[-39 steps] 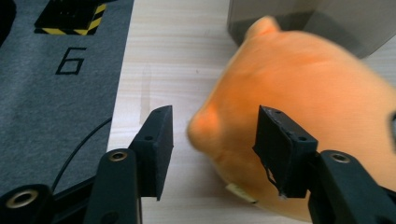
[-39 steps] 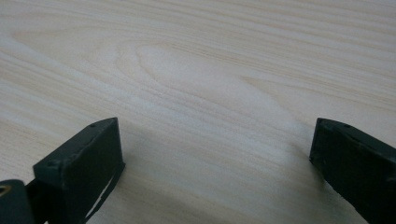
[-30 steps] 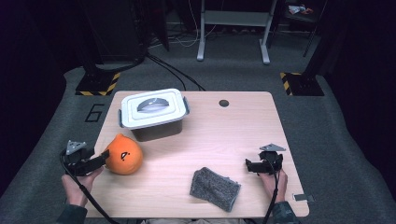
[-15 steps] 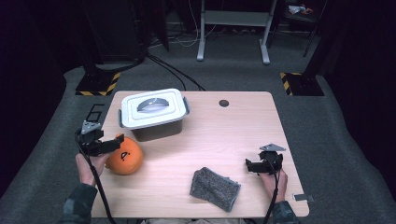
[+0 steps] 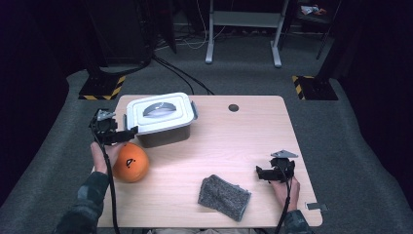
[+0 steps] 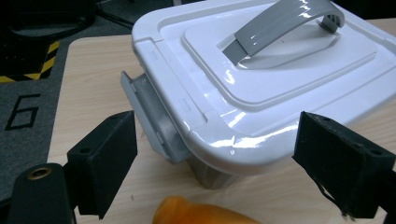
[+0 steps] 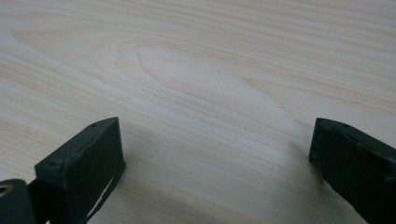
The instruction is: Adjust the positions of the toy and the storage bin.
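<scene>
Jaws of left hand-held gripper [image 5: 127, 132] spread wide, just opened further, nothing pressed between them; poised at the worktop's [image 5: 234, 146] left edge, aimed at the near-left corner of the white-lidded box [image 5: 160, 118], side latch [image 6: 154, 123] straight ahead. Orange ball [image 5: 130, 163] released, lying just toward the near edge from that gripper, close to the left edge. Right hand-held gripper [image 5: 263, 173] near the right edge, low over bare wood, jaws apart and empty. Grey cloth [image 5: 224, 197] by the near edge, left of it. Broad bare stretch across centre and far-right corner, apart from a small dark hole [image 5: 234, 107].
</scene>
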### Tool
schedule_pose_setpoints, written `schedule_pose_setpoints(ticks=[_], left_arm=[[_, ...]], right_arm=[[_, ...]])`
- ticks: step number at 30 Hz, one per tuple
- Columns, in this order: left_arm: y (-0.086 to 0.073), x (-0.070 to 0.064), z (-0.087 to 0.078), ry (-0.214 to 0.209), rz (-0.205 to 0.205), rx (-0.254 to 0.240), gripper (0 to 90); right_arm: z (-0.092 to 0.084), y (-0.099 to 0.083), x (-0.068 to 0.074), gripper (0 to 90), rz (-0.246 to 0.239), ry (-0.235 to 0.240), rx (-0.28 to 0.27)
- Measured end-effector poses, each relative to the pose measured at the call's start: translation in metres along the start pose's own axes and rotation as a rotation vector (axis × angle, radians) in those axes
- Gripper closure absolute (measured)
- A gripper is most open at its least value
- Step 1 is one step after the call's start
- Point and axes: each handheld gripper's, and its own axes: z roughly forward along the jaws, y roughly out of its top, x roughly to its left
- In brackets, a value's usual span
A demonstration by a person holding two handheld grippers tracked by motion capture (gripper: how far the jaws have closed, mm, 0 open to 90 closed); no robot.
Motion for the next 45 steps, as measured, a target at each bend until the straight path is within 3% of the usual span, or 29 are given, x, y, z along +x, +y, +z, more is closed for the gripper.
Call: schedule_pose_setpoints(ticks=[14,19,31,45], left_arm=[[0.014,-0.006,0.031,0.027,0.065,0.043,14.0],[0.014,-0.004,0.036,-0.028,0.061,0.038,14.9],[0.018,-0.005,0.040,-0.046,0.097,0.047,14.7],[0.026,-0.024,0.049,-0.096,0.161,0.076,14.8]], right_arm=[[0.000,0.000,0.000,2.1,0.000,-0.001,0.000],[0.000,0.000,0.000,2.1,0.000,0.001,0.000],[0.000,0.000,0.000,2.1,-0.001,0.000,0.001],[0.000,0.000,0.000,2.1,-0.002,0.000,0.000]])
